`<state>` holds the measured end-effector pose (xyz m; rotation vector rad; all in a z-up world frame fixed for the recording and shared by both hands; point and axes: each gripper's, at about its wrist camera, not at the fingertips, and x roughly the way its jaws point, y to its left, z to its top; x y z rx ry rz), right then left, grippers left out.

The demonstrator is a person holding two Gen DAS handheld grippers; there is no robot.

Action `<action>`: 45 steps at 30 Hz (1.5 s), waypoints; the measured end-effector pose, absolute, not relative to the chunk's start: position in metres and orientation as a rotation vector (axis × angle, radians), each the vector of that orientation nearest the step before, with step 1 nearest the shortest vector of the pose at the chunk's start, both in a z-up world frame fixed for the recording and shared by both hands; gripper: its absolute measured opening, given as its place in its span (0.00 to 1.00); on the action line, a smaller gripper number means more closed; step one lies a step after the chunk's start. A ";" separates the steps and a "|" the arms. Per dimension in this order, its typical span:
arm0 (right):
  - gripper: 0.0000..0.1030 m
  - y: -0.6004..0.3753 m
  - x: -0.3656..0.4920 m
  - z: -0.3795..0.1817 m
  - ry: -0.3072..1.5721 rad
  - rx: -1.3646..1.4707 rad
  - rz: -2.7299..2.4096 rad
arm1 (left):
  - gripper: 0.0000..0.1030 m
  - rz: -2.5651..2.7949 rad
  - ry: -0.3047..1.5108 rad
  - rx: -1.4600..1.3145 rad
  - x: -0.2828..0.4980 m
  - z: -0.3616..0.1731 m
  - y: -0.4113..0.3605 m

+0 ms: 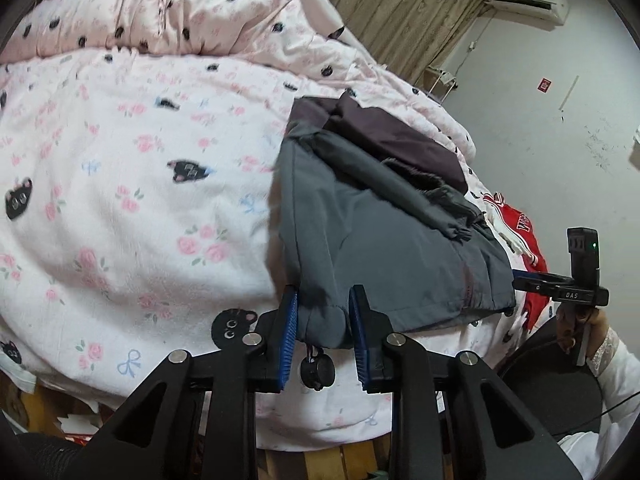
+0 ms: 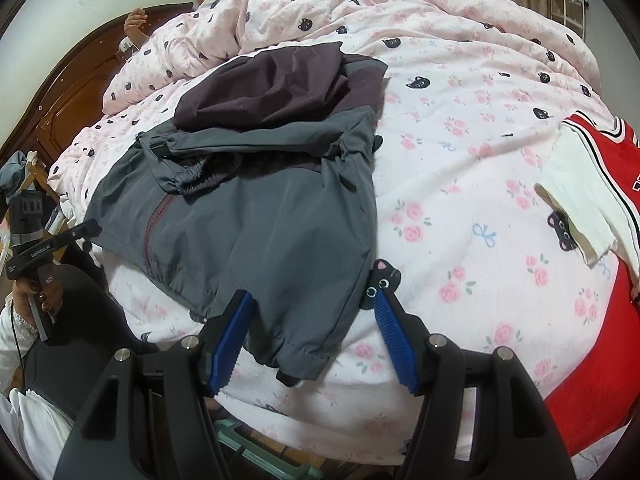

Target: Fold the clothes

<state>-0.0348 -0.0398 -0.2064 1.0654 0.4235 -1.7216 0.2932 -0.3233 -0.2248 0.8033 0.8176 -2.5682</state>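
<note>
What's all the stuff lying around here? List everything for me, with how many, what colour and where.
jacket: one, grey with a dark purple top part, partly folded on the bed's near side.
quilt: one, pink with roses and black cats, covering the bed.
jersey: one, red and white, on the quilt beside the jacket.
headboard: one, dark brown wood, at the bed's far end.
air conditioner: one, white, high on the wall.
curtain: one, beige, behind the bed.
left gripper: one, black with blue pads, closed on the jacket's hem corner.
right gripper: one, same colours, open over the jacket's other hem corner.
</note>
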 end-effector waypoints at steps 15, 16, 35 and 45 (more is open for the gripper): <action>0.63 -0.035 -0.041 -0.211 0.346 1.136 -1.668 | 0.15 -2.443 0.838 0.877 0.279 -0.243 -0.329; 0.63 -0.035 -0.042 -0.212 0.334 1.149 -1.662 | 0.14 -2.444 0.840 0.879 0.279 -0.244 -0.330; 0.14 -0.032 -0.046 -0.226 0.149 1.313 -1.502 | 0.08 -2.459 0.910 0.792 0.283 -0.232 -0.329; 0.11 -0.017 -0.061 -0.210 -0.106 1.321 -1.367 | 0.08 -2.491 0.964 0.693 0.294 -0.207 -0.330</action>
